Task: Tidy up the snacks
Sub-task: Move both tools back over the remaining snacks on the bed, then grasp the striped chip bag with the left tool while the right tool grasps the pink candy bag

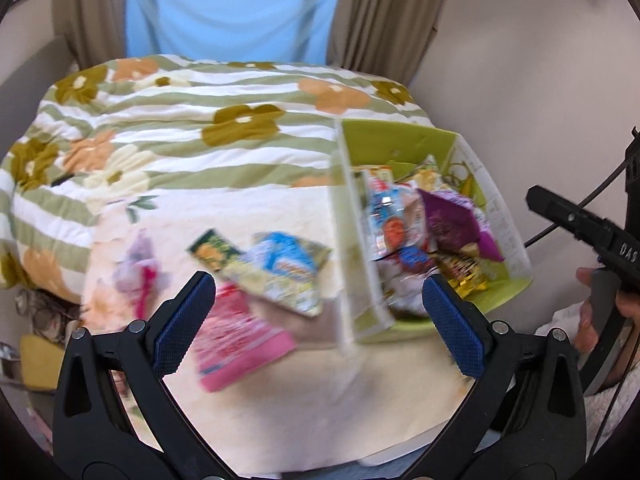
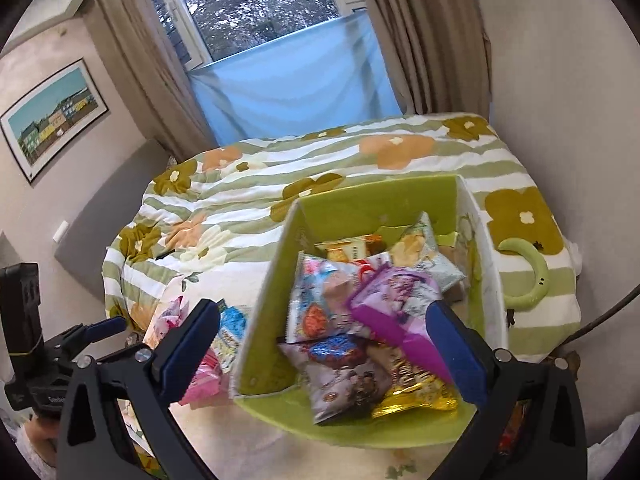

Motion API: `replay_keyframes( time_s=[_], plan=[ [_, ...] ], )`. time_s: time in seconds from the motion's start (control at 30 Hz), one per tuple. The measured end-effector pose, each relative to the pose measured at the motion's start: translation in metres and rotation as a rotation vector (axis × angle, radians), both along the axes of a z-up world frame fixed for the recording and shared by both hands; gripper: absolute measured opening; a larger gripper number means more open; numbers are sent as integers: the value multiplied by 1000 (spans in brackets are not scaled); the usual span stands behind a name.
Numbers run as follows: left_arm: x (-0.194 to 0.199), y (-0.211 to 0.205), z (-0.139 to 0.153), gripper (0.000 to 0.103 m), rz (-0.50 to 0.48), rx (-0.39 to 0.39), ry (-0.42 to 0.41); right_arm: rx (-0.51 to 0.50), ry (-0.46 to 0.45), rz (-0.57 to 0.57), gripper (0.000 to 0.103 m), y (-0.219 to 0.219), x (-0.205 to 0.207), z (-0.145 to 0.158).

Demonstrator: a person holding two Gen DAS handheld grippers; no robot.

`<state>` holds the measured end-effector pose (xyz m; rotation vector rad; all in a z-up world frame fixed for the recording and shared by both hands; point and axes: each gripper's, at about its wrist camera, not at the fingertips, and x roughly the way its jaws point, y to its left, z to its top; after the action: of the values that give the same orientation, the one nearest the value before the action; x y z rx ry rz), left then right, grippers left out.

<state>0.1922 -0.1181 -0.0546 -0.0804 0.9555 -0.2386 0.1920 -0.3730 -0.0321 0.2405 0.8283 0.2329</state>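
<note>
Beige curtains [image 2: 132, 80] and a blue cloth [image 2: 296, 92] below the window back a bed under a floral quilt [image 1: 180, 120]; a framed picture [image 2: 52, 116] hangs on the wall. On the quilt I see a green box [image 2: 376, 196] heaped with snack packets, a purple packet [image 2: 396, 312] on top. Just left of the box, 3 or 4 loose packets lie blurred, a pink packet [image 1: 240, 340] nearest. My left gripper [image 1: 318, 320] hangs spread wide above them, holding nothing. My right gripper [image 2: 324, 344] is spread over the box, also holding nothing. Labels are unreadable, and the box's near wall is smeared by motion.
</note>
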Motion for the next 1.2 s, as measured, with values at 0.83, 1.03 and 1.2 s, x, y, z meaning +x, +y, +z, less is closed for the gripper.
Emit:
replay_keyframes(
  time_s=[0.83, 1.03, 1.2],
  plan=[
    [-76, 222, -69, 102, -148, 136, 82, -6, 47, 9, 103, 229, -67, -36],
    [-75, 221, -111, 102, -254, 304, 86, -53, 118, 6, 103, 258, -65, -59],
    [-69, 200, -133, 102, -350, 501, 29, -107, 163, 24, 103, 271, -58, -82]
  ],
)
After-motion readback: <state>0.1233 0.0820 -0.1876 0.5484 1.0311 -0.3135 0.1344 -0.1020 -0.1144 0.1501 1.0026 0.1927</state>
